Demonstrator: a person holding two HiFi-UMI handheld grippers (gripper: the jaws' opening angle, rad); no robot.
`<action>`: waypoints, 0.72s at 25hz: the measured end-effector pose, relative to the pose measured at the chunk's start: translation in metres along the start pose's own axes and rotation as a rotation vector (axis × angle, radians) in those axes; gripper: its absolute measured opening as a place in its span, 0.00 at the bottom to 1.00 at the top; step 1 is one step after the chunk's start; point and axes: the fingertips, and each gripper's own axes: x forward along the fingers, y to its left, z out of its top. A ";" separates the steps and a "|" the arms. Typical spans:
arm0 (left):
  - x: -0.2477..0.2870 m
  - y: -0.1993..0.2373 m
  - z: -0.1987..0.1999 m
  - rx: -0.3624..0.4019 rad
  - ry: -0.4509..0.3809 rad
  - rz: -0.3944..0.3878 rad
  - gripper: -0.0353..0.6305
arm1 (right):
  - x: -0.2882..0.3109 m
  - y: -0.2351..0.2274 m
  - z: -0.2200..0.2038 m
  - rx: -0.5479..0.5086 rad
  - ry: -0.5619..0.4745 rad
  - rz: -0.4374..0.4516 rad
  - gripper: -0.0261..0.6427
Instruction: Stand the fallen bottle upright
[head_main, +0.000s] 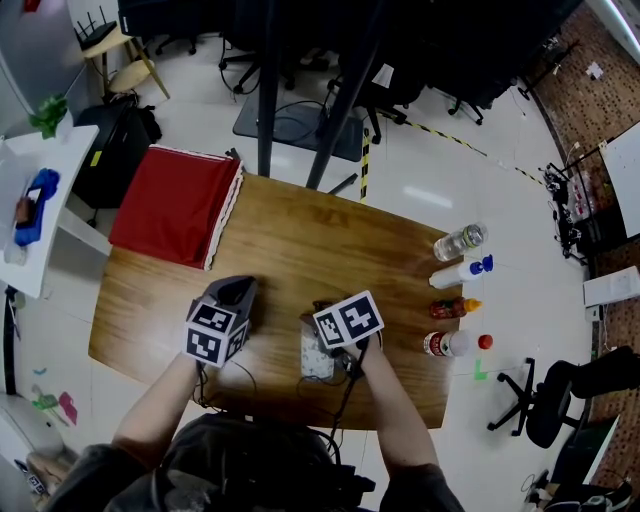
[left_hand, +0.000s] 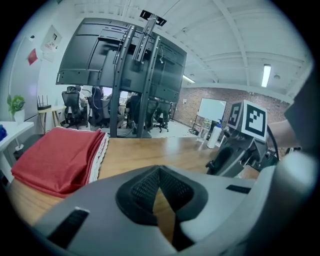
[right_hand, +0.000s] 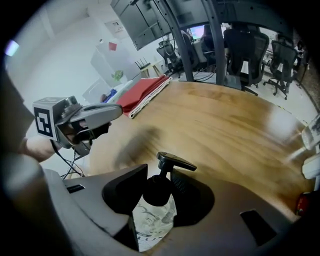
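A white pump bottle (head_main: 316, 360) with a black pump head (right_hand: 175, 162) sits near the table's front edge. My right gripper (head_main: 325, 342) is shut on its black neck, just under the pump. In the right gripper view the printed body (right_hand: 154, 220) runs back between the pads toward the camera, and the spout points away over the wood. Whether its base touches the table I cannot tell. My left gripper (head_main: 238, 292) hovers to the left, apart from the bottle. Its pads meet at the tips with nothing in them (left_hand: 159, 192).
A folded red cloth (head_main: 175, 205) lies at the table's far left corner. Along the right edge stand a clear bottle (head_main: 460, 241), a white bottle with a blue cap (head_main: 460, 271), a red sauce bottle (head_main: 452, 307) and a red-capped bottle (head_main: 452, 343). The wooden table (head_main: 300, 240) ends just before me.
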 end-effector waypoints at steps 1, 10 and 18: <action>-0.001 0.000 0.000 0.002 -0.002 -0.002 0.07 | -0.002 0.002 0.000 -0.002 -0.018 -0.004 0.29; -0.009 -0.014 0.001 0.005 -0.005 -0.025 0.07 | -0.042 0.020 -0.011 -0.012 -0.191 -0.033 0.29; -0.025 -0.020 0.001 0.008 -0.021 -0.026 0.07 | -0.071 0.043 -0.030 -0.061 -0.361 -0.090 0.28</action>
